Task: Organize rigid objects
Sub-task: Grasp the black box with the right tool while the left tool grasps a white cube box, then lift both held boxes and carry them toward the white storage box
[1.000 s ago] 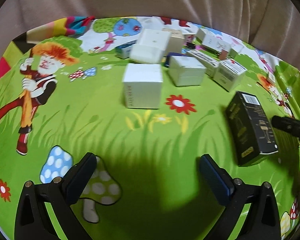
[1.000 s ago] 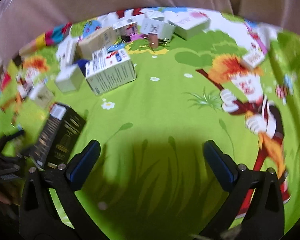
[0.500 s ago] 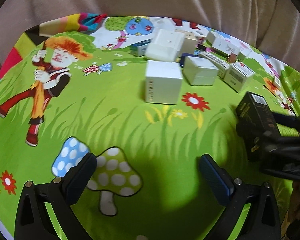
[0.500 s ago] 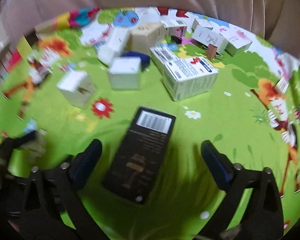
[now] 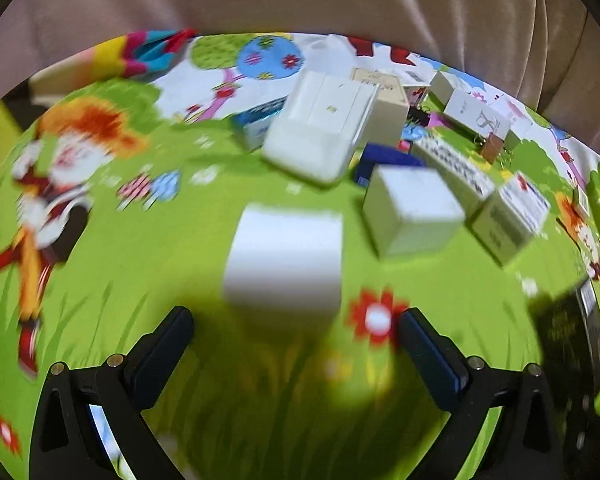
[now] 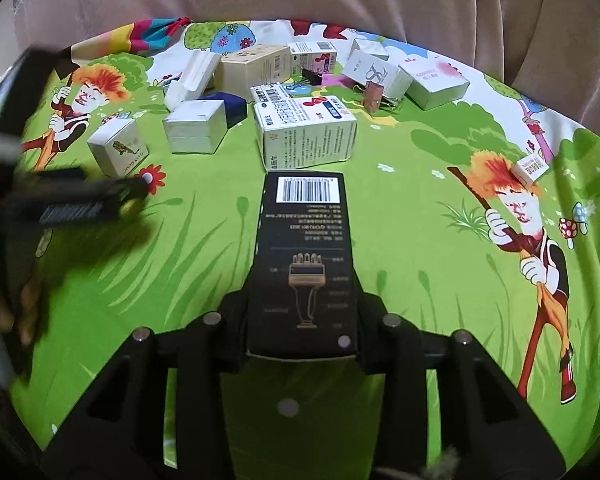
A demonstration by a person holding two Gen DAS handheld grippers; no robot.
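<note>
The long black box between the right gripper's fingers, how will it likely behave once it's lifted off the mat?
The black box looks like stiff printed carton, so it should keep its shape as the right gripper closes on its sides. The grip sits near one end, so the far end with the barcode may droop. Its smooth sides might slip a little.

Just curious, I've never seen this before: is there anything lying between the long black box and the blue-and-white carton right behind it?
No. In the right wrist view only a bare strip of green mat separates the black box from the carton.
</note>
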